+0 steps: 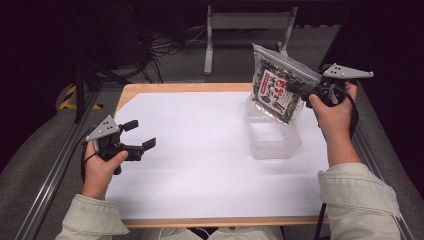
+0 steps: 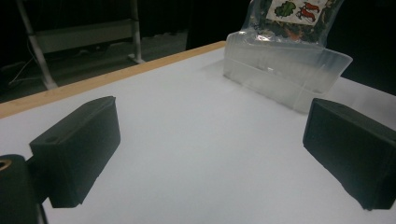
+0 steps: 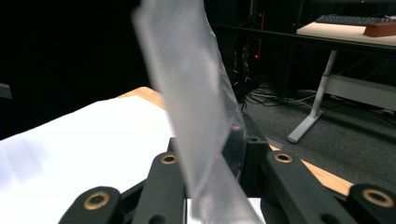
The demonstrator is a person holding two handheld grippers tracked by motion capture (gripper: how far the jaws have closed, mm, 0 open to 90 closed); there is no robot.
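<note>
Overhead: right gripper (image 1: 295, 90) clamped on upper right edge of clear snack bag (image 1: 276, 89), held tilted above clear plastic container (image 1: 272, 136) at right of white table sheet (image 1: 200, 150). Bag's lower end hangs at or just inside container's far rim; contact not resolvable. Left gripper (image 1: 142, 135) parked near left edge of sheet, jaws spread wide, nothing between.

Right gripper view: close on the grip itself, translucent top strip of bag (image 3: 196, 116) pinched between both jaws, rising upward; printed label not readable.

Left gripper view: own jaws well apart over bare sheet (image 2: 187, 154); beyond, container (image 2: 285, 70) side-on with bag (image 2: 294, 18) over its far side, label colours visible.
</note>
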